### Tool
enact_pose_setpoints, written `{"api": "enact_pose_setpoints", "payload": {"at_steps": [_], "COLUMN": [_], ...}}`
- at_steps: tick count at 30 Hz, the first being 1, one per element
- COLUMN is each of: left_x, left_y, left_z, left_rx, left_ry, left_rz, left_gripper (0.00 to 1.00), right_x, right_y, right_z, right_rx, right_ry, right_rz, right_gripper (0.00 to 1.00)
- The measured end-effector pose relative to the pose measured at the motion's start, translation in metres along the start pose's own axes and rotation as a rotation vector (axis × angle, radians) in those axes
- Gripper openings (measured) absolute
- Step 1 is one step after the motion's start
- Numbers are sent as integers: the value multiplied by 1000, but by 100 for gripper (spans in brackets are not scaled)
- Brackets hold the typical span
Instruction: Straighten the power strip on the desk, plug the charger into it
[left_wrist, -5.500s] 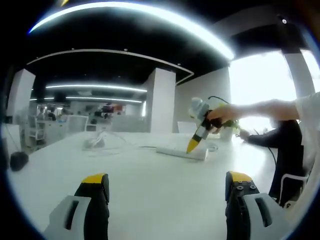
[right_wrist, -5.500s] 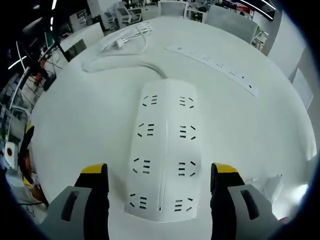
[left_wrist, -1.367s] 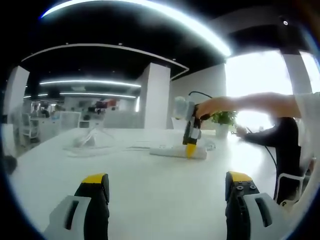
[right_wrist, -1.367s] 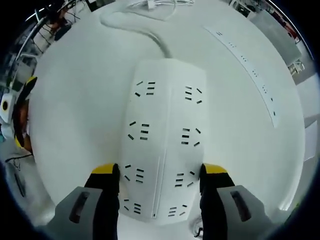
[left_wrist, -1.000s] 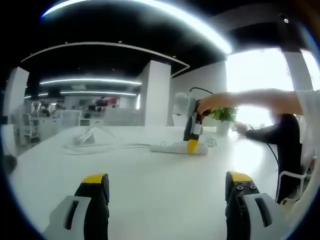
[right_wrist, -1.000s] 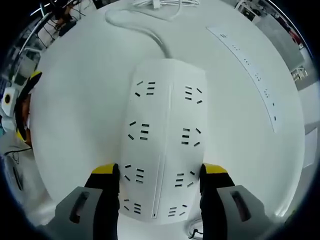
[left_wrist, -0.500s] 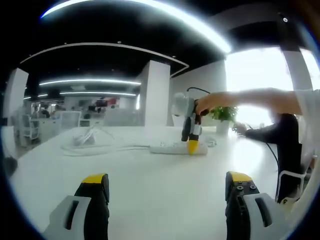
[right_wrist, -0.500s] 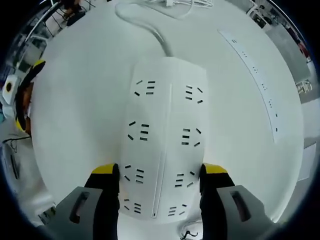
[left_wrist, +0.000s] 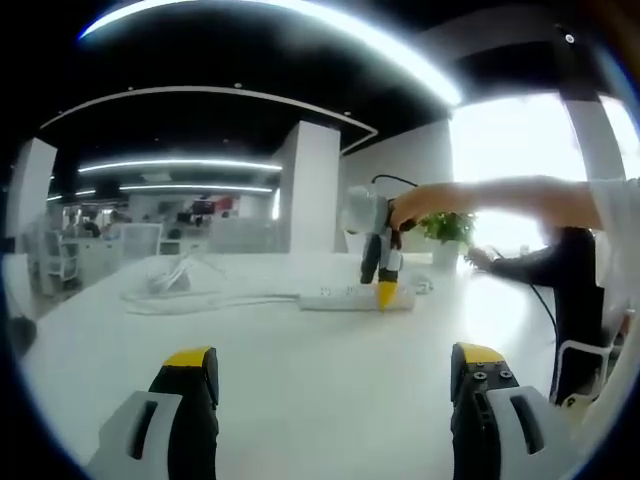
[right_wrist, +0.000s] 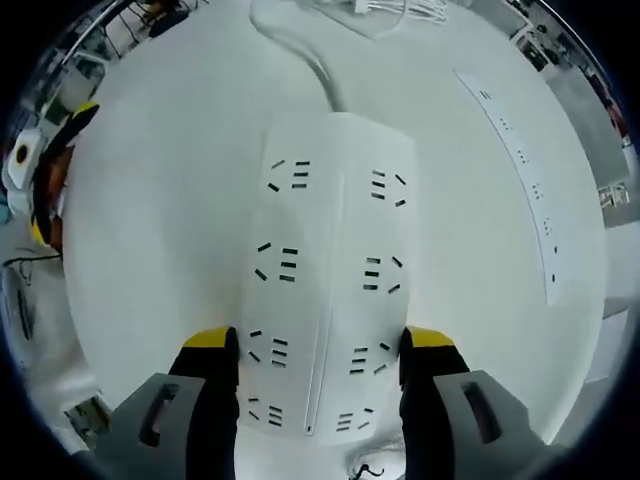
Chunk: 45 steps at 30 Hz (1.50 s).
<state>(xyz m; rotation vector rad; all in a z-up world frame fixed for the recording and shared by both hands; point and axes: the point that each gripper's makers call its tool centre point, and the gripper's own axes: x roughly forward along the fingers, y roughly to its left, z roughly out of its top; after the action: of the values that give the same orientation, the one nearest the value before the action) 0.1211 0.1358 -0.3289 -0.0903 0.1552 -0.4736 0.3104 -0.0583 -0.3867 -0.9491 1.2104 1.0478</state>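
White power strip (right_wrist: 330, 280) clamped at its end by right claw (right_wrist: 320, 345).

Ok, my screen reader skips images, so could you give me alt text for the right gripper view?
The right gripper looks straight down on a white power strip and clamps its near end between two yellow-tipped jaws. The strip lies flat on a white desk, its cord running away toward the top of the picture.
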Motion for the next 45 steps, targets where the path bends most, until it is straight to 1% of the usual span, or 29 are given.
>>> {"api": "enact_pose_setpoints", "payload": {"at_steps": [4,11,18,23,31,38,45], "left_x": [1,2,3,3,3,2,2], "left_y": [-1,-1,-2,-1,0,1,1], "left_z": [-1,2,1,1,0,0,-1], "left_rx": [2,6,6,1,1,-3,-4], "left_ry": [8,2,8,-1,2,0,0], "left_rz": [-4,-5,-6,-3,-2,2,4], "left_gripper": [99,99,99,99,99,99,99], "right_x": [0,0,1,1,0,0,1], "right_y": [0,-1,-2,-2,-5,-5,-1], "right_z": [2,3,4,5,7,8,10], "right_rx": [-30,-68,-98,-125,-173,-200,-269], "right_ry": [-2,4,13,18,26,25,46], "right_rz": [3,3,3,-2,-25,-28,-24], "right_gripper": [64,64,64,64,63,63,63]}}
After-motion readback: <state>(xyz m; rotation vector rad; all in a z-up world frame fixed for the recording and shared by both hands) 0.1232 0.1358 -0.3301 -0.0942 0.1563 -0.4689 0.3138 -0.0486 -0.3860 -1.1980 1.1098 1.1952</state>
